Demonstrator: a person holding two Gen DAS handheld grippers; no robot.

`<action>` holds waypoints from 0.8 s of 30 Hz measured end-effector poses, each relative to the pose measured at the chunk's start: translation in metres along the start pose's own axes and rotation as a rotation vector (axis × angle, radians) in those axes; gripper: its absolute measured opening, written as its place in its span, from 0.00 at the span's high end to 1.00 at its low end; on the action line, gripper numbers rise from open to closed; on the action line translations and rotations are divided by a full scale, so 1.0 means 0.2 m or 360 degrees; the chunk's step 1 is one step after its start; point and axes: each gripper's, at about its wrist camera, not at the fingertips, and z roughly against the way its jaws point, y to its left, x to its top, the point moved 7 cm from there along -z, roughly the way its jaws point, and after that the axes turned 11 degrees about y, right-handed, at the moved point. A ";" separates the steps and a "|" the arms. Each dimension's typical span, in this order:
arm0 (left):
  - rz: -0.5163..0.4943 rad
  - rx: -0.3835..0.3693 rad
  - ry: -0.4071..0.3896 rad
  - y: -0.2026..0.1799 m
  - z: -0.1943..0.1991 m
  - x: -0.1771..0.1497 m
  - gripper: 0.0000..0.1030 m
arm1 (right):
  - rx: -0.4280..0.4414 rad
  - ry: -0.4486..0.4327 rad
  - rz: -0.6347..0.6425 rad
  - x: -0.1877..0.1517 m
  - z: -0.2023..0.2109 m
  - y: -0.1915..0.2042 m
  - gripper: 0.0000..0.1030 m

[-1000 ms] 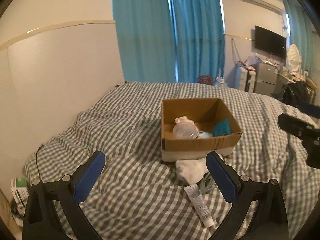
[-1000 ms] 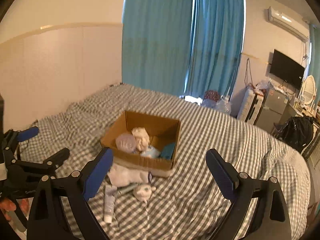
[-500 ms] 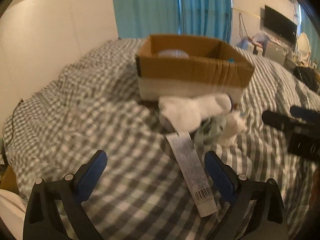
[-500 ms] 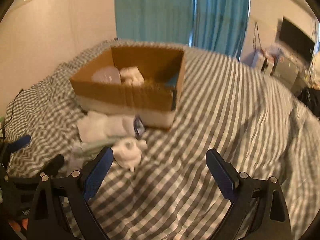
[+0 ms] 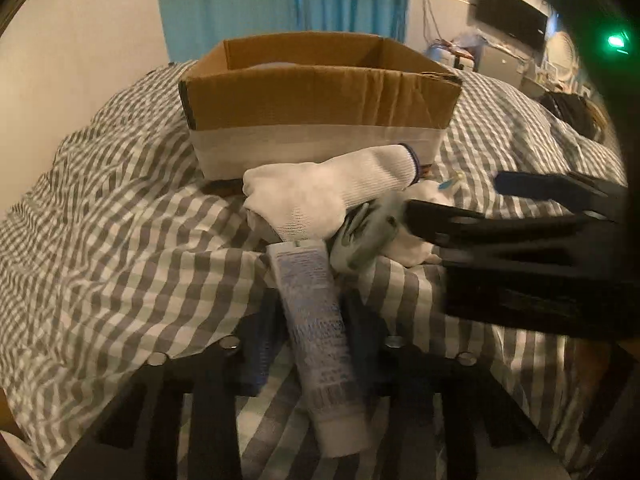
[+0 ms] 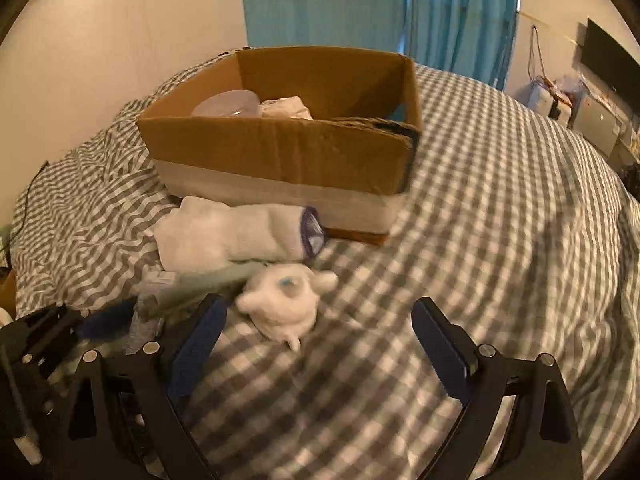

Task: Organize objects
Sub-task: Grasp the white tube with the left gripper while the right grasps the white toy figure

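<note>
A brown cardboard box (image 5: 320, 92) (image 6: 280, 152) with several items inside stands on the checked bed. In front of it lie a white glove (image 5: 320, 196) (image 6: 236, 236), a greenish tube (image 5: 360, 236) (image 6: 208, 280), a small white plush toy (image 6: 284, 304) and a white cream tube (image 5: 316, 320). My left gripper (image 5: 310, 312) is closed around the white cream tube. My right gripper (image 6: 316, 332) is open and empty, low over the bed, with the plush toy just beyond its left finger (image 6: 196, 344). The right gripper shows at the right of the left wrist view (image 5: 500, 208).
The grey checked bedspread (image 6: 500, 240) covers the whole bed. Blue curtains (image 6: 380, 8) hang behind. A TV (image 5: 512, 24) and cluttered furniture stand at the far right. A pale wall (image 5: 80, 40) borders the bed on the left.
Both grippers have dropped and moved forward toward the items in front of the box. The left gripper has closed on the white cream tube. The right gripper stays open.
</note>
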 end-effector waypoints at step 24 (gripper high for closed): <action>0.0159 0.0012 -0.0100 0.26 0.28 0.07 0.73 | -0.0056 -0.0018 0.0048 -0.10 0.11 0.09 0.55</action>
